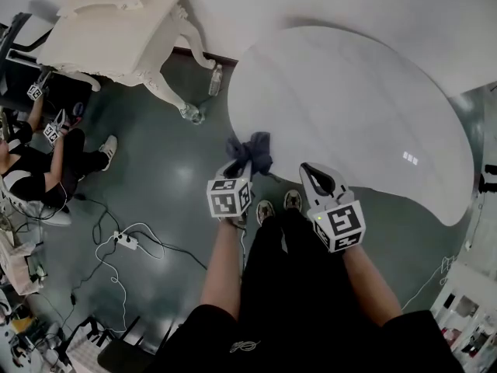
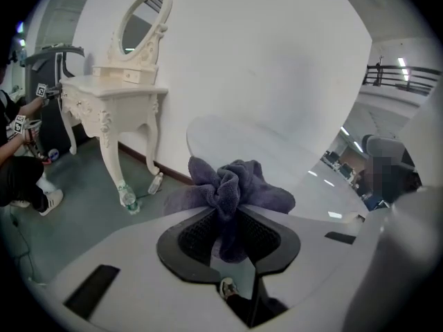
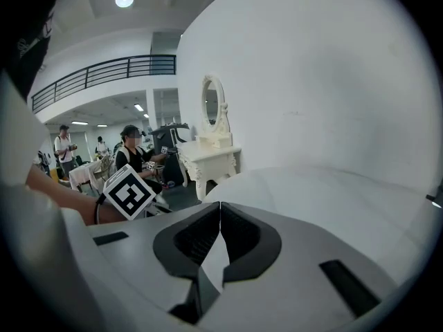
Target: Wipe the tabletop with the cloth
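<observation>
- The round white tabletop (image 1: 349, 107) fills the upper right of the head view; its curved near edge runs just in front of both grippers.
- To the left of this edge is green floor, with two plastic bottles (image 1: 191, 113) lying near the legs of a cream dressing table (image 1: 116, 29).
- Further left a seated person (image 1: 39, 169) holds other grippers, and a power strip (image 1: 126, 241) with cables lies on the floor, well apart from the tabletop.
- The left gripper (image 1: 239, 171) has its jaws clamped on the dark blue-grey cloth (image 1: 252, 152). In the left gripper view the cloth (image 2: 235, 185) stands up in a bunch above the jaws and a tail of it hangs down between them.
- The cloth is at the near left edge of the tabletop, partly over the floor; I cannot tell if it touches the surface.
- The right gripper (image 1: 307, 169) is just before the near edge, beside the left one. Its jaws are together at the tips, with nothing between them (image 3: 220, 206).
</observation>
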The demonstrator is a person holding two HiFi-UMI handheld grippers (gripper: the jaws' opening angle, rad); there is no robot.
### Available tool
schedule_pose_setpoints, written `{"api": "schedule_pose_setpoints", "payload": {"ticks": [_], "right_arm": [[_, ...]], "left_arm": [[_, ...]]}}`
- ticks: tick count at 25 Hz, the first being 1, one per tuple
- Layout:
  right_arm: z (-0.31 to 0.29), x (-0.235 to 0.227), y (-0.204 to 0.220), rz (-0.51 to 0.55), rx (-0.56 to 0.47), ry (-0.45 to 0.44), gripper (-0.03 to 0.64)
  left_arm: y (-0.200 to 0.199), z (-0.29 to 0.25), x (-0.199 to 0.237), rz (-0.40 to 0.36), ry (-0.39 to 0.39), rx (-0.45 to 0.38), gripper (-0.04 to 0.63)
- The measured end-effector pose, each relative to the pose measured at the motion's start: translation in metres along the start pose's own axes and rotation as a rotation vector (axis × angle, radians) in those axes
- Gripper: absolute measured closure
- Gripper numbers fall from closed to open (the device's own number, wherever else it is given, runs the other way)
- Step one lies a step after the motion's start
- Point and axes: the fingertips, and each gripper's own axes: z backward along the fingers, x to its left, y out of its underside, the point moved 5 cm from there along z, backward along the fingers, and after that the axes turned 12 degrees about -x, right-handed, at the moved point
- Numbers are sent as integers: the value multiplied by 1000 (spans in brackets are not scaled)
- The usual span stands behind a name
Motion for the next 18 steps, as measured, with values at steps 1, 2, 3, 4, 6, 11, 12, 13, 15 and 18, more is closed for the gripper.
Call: {"api": "schedule_pose_setpoints", "payload": {"ticks": [1,2,3,4,6,11,12,13,15,18], "right_arm": [[2,1,1,-6,-2,16,606],[5,1,1,-13,-3,33,606],[8,0,3,-23,-3,49,606],[11,-1,4,-33,-3,65,606],[17,-3,8,-50,-3,92,606],[28,-11,19,-80,-6,145,606],[31,-12,21,-88,-7,154,606],[34,-14,23,-97,-9,162,606],[43,-18,26,-111,-13,174,606],[57,-27,29,-124,-22,186,606]], "left_arm": [[2,2,-3,4,8,2,512],[5,4,-6,12,15,2,512],[8,5,-9,23,22,1,512],[11,6,-12,34,29,0,512],[16,8,-18,50,45,-3,512],[28,7,-29,81,69,-15,512],[31,7,-31,97,70,-21,512],[34,8,-33,115,71,-29,512],[37,10,-39,132,69,-41,512],[41,13,-52,112,53,-26,511]]}}
